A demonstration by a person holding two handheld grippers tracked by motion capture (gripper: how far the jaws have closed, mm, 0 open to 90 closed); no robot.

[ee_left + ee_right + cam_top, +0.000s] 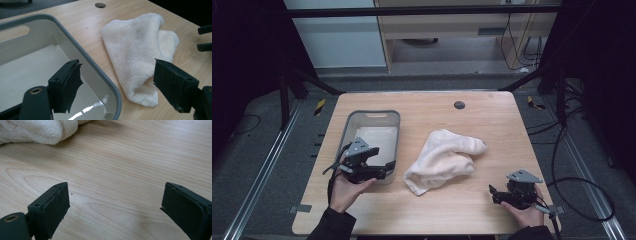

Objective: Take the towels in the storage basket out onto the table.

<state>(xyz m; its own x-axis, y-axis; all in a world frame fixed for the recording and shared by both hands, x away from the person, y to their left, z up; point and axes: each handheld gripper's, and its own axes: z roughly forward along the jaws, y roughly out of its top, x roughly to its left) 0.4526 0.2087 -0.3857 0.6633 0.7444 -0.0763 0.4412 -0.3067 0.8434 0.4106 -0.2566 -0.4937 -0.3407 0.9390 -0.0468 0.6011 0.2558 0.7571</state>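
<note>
A crumpled white towel (pixel 442 160) lies on the wooden table (pixel 497 125), right of a grey plastic bin (pixel 374 113). My left gripper (pixel 389 169) hovers over the bin's near right corner and points toward the towel. In the left gripper view it (pixel 117 66) stands open, one jaw above the bin (pixel 95 67) and the other above the towel's (pixel 135 47) near edge. My right gripper (pixel 493 195) is low at the table's front right, pointing left. It (pixel 116 188) is open over bare wood, with the towel (pixel 35 130) well ahead of it.
The bin holds nothing that I can see. A round cable hole (pixel 459 105) sits near the table's far edge. The right gripper's jaws (pixel 205 37) show at the right edge of the left gripper view. Bare wood lies between towel and right gripper.
</note>
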